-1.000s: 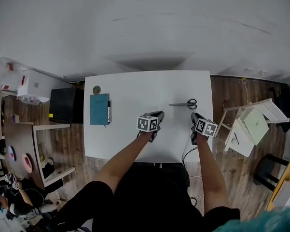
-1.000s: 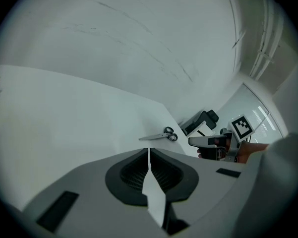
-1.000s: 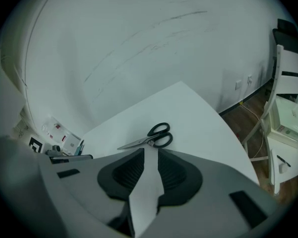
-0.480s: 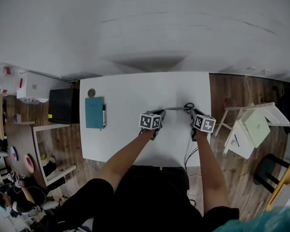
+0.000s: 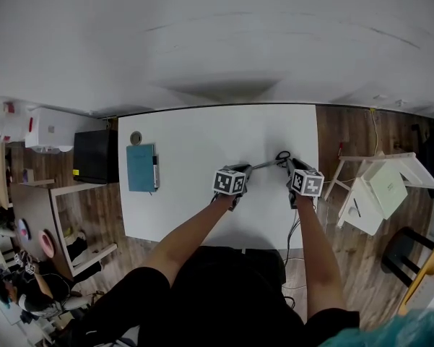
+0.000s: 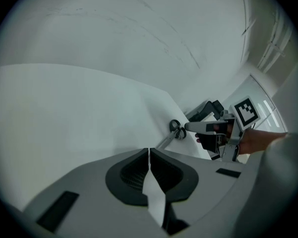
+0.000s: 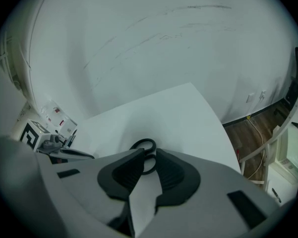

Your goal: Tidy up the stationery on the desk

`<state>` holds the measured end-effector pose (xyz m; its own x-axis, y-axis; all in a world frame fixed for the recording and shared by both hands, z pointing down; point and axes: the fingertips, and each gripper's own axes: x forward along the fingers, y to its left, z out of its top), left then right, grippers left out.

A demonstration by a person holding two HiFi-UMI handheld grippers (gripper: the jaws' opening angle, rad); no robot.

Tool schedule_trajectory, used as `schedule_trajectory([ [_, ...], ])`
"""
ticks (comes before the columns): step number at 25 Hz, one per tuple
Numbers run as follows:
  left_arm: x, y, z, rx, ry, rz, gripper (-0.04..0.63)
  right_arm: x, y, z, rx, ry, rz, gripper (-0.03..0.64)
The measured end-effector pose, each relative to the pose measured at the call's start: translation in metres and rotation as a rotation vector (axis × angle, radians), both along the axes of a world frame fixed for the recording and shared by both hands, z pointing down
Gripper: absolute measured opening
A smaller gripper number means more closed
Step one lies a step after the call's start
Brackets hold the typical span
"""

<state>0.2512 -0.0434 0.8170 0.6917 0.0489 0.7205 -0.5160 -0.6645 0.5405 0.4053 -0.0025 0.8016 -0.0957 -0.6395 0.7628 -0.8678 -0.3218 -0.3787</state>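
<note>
The scissors (image 5: 268, 163) lie crosswise on the bench (image 5: 195, 136). Their handles sit just at the parted fingers of the right gripper (image 5: 291, 166), and the blades point toward the left gripper (image 5: 243, 170), whose fingers are together.

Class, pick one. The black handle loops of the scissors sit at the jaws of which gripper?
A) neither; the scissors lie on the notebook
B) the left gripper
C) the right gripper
C: the right gripper view shows a handle loop of the scissors between the open jaws of the right gripper, while the left gripper is shut and empty.
</note>
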Motion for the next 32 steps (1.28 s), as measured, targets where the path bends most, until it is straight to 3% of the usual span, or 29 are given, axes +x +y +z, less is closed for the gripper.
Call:
schedule_trajectory([
  [6, 0.003, 0.014, 0.002, -0.023, -0.011, 0.032, 0.021, 0.006, 0.001, 0.004, -0.014, -0.003, 0.025, 0.084],
  [12, 0.005, 0.011, 0.001, -0.025, -0.013, 0.049, 0.02, -0.008, 0.008, 0.008, -0.033, -0.015, -0.029, 0.084],
  [19, 0.004, -0.008, -0.001, -0.019, -0.01, 0.055, 0.02, -0.092, 0.05, 0.013, -0.076, -0.083, -0.131, 0.084],
  [23, 0.01, -0.009, -0.001, -0.004, -0.02, 0.045, 0.021, -0.118, 0.047, 0.012, -0.062, -0.09, -0.125, 0.078],
  [26, 0.01, -0.008, -0.002, -0.003, -0.014, 0.029, 0.021, -0.109, 0.037, 0.003, -0.022, -0.11, -0.057, 0.08],
  [32, 0.028, -0.02, -0.006, 0.008, 0.025, 0.002, 0.021, -0.053, 0.019, -0.003, 0.024, -0.02, 0.032, 0.08],
])
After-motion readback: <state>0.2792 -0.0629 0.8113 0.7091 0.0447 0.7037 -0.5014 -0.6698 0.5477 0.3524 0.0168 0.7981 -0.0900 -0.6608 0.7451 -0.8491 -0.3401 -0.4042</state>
